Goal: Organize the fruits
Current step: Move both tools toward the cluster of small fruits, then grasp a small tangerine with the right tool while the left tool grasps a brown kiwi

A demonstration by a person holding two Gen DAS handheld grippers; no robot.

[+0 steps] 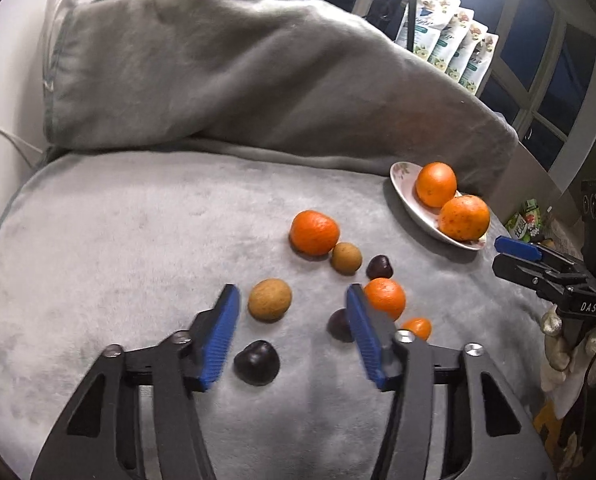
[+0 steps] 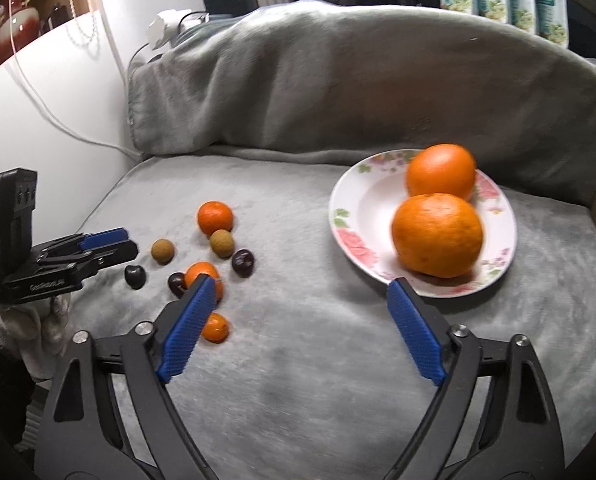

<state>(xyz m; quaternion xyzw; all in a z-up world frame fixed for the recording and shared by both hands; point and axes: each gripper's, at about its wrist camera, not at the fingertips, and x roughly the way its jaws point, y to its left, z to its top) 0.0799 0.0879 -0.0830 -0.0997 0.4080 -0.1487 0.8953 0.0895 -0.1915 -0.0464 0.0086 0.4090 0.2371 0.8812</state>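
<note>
Fingers of the left gripper (image 1: 291,334) stood spread and empty around a brown fruit (image 1: 269,300) at twelve o'clock, best centred before closing; the right gripper (image 2: 298,326) also gaped empty.

Two large oranges (image 2: 438,234) sit touching on a flowered plate (image 2: 346,216), while smaller tangerines (image 2: 215,217), tan round fruits (image 2: 163,251) and dark glossy ones (image 2: 135,276) lie scattered nearby on grey cloth.

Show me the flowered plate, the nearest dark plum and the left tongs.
flowered plate (image 2: 348,216), right wrist view, bare left rim
nearest dark plum (image 1: 256,362), left wrist view, its middle
left tongs (image 1: 291,336), left wrist view, between fingertips
</note>
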